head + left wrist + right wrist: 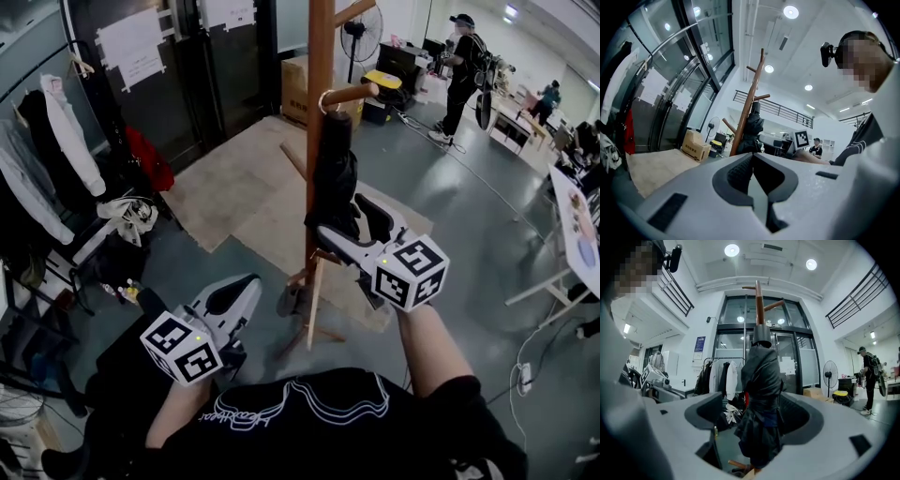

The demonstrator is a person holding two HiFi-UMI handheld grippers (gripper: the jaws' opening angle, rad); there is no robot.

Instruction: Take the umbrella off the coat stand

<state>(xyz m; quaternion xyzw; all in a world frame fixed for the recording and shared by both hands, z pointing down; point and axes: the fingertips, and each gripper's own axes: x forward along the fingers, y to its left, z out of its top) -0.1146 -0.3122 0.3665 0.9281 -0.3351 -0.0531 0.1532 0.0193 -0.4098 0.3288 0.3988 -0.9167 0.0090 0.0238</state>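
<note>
My right tongs straddle the black umbrella with jaws apart. It hangs from a peg on the coat stand. My left tongs are closed and empty. A sideways pull could snag the strap and tip the stand.

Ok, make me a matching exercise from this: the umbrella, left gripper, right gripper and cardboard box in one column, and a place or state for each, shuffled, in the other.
1. umbrella
2. left gripper
3. right gripper
4. cardboard box

A. jaws together, holding nothing
B. on the floor beyond the coat stand
C. hanging from a peg
D. jaws apart, one on each side of the umbrella

Pairs: 1-C, 2-A, 3-D, 4-B
</note>
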